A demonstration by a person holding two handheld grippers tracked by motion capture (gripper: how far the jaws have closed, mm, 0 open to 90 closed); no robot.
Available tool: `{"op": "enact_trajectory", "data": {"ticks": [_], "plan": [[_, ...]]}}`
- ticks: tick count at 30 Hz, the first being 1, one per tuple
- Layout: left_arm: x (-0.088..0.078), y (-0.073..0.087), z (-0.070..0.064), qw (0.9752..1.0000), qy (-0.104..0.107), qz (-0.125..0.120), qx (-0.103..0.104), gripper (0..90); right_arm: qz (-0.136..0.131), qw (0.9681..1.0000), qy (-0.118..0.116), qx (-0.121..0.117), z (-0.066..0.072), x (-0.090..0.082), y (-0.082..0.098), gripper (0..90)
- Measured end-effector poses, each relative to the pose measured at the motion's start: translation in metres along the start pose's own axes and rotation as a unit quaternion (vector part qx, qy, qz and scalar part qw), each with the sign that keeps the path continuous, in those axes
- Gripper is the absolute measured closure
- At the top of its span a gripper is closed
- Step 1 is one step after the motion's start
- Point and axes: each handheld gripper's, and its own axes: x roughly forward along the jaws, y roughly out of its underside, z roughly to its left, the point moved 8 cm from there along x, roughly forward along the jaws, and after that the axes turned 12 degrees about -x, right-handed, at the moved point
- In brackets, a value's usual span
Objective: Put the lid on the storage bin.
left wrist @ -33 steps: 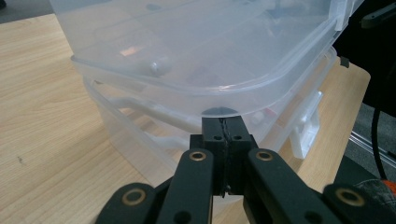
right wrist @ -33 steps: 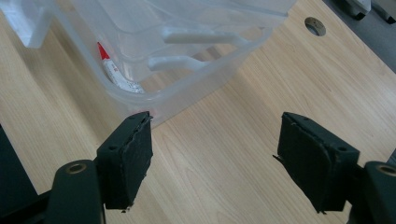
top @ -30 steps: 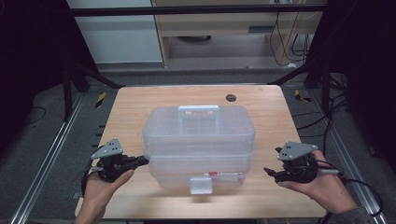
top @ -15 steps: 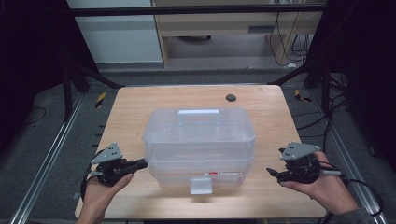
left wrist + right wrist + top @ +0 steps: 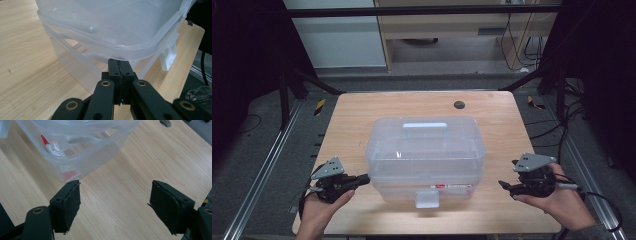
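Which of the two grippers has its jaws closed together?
The left gripper: its two black jaws press flat together, close to the clear plastic box. The right gripper has a wide gap between its jaws over bare table.

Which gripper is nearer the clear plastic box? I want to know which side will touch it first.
Left. The left gripper, jaws shut, has its tips right at the clear plastic box, at its left wall under the lid rim. The right gripper, jaws open, sits apart over bare table beyond the right wall.

High view looks down over the table (image 5: 362,110); both gripper views face the box (image 5: 426,150) closely.
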Motion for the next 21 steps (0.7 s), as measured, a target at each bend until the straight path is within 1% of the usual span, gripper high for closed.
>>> {"op": "enact_trajectory", "data": {"ticks": [6, 13, 14, 15, 17, 18, 20, 21], "plan": [[-0.001, 0.001, 0.000, 1.0000, -0.001, 0.000, 0.001, 90.0, 0.000, 1.0000, -0.001, 0.003, 0.000, 0.002, 0.000, 24.5], [0.001, 0.004, 0.001, 0.9999, -0.002, 0.011, 0.006, 90.0, 0.001, 1.0000, 0.001, 0.002, -0.001, 0.004, 0.000, 24.6], [0.001, 0.005, 0.001, 0.9998, -0.005, 0.016, 0.008, 90.0, 0.001, 1.0000, 0.001, 0.003, -0.001, 0.004, 0.001, 24.6], [0.002, 0.007, 0.002, 0.9995, -0.012, 0.025, 0.015, 90.0, 0.001, 1.0000, 0.000, 0.004, 0.000, 0.005, 0.001, 24.6], [0.002, 0.011, 0.005, 0.9974, -0.038, 0.051, 0.035, 90.0, 0.003, 1.0000, 0.000, 0.004, -0.001, 0.006, 0.002, 24.6], [0.002, 0.013, 0.008, 0.9960, -0.051, 0.058, 0.045, 90.0, 0.003, 1.0000, 0.001, 0.004, -0.001, 0.006, 0.002, 24.6], [-0.002, 0.012, 0.012, 0.9966, -0.051, 0.054, 0.037, 90.0, 0.006, 1.0000, 0.001, 0.005, -0.001, 0.007, 0.003, 24.5], [-0.003, 0.012, 0.014, 0.9965, -0.054, 0.053, 0.037, 89.9, 0.005, 1.0000, 0.002, 0.007, -0.002, 0.008, 0.004, 23.9]]}}
